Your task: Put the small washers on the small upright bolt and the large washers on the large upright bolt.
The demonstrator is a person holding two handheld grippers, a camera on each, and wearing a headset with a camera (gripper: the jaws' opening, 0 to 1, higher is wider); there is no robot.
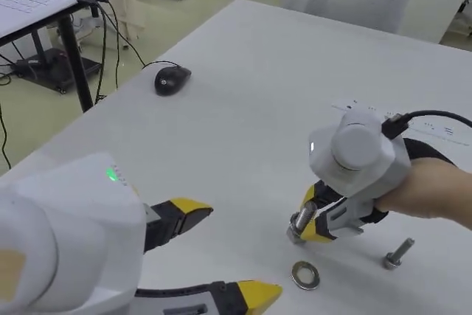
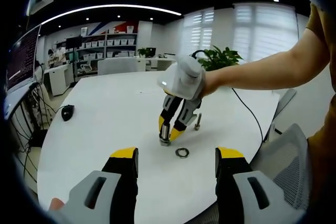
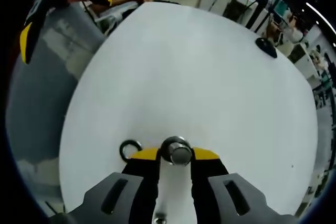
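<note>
Right gripper view, right gripper [image 3: 175, 155]: your jaws clamp the large bolt [image 3: 176, 149]; likely slick steel.
Washer [image 1: 304, 275]: looks thin; pinch its rim.
Left gripper [image 1: 234, 250]: jaws wide, empty.

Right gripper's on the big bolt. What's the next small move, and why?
Probably lower the open left gripper onto the loose washer and pinch it: it lies flat beside the large bolt, which the right gripper clamps upright with its fingers, and the left fingers hold nothing.

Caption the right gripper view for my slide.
Right gripper clamps the large bolt; a washer lies beside it on the table.
</note>
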